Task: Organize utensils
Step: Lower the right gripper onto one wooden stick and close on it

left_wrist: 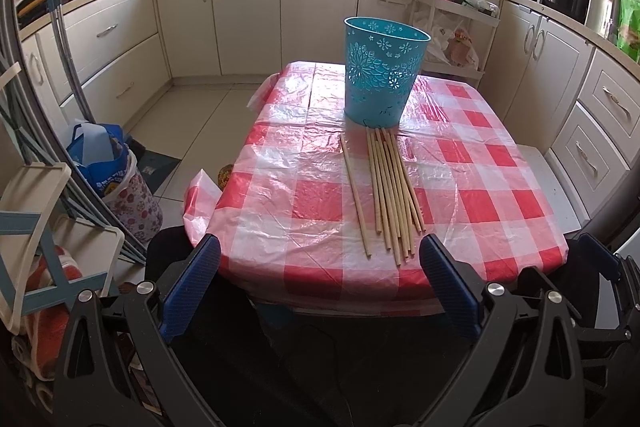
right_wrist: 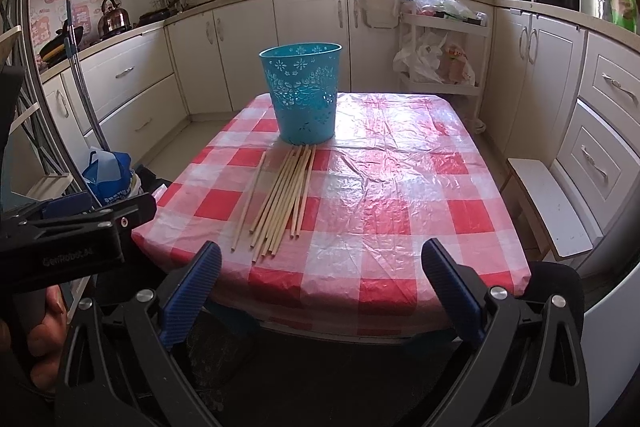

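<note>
**Chopsticks, loose bundle, awaiting sorting**

Chopsticks [left_wrist: 394, 193]: centre of frame, lying on the checked worktop [left_wrist: 480, 187], far tips touching the blue bin [left_wrist: 382, 73]; one stick lies apart, to the left. Likely light, stiff, prone to rolling; best pinched mid-length. Left gripper [left_wrist: 320, 287] and right gripper [right_wrist: 320, 291]: jaws spread wide, holding nothing.

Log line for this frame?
phase: pre-grasp | left gripper: open | right gripper: open | chopsticks: on table, before bucket
</note>
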### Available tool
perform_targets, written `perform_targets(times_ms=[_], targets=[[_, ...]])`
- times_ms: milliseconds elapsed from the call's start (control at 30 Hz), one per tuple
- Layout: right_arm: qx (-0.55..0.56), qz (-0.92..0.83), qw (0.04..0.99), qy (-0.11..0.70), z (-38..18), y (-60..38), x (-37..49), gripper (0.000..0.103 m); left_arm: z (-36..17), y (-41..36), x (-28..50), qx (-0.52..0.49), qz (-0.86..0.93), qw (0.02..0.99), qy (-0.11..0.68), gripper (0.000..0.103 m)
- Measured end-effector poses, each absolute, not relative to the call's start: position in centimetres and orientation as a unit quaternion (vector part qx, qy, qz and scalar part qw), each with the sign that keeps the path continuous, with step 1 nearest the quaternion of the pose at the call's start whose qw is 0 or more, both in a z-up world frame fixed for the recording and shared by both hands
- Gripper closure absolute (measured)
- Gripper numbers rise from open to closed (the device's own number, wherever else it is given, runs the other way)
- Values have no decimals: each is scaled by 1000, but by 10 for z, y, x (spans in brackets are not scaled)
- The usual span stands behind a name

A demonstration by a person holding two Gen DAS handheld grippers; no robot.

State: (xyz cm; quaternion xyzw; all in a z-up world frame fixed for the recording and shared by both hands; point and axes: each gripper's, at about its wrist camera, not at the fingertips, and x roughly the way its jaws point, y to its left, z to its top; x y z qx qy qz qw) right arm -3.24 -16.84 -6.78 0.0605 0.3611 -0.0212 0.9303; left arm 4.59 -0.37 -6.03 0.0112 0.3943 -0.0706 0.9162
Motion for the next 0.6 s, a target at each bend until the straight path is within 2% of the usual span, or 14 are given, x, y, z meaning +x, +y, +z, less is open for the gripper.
perform_targets(times_ms=[500,533,600], targets=[[71,-34,919,385,-98,-199,25,7,-98,-4,117,10,-70,906,418,7],[69,-35,918,388,-101,-201,32,8,-101,-5,123,10,-72,905,419,7],[64,-31,917,393,-106,-204,44,20,-108,-8,136,10,-75,901,427,8]])
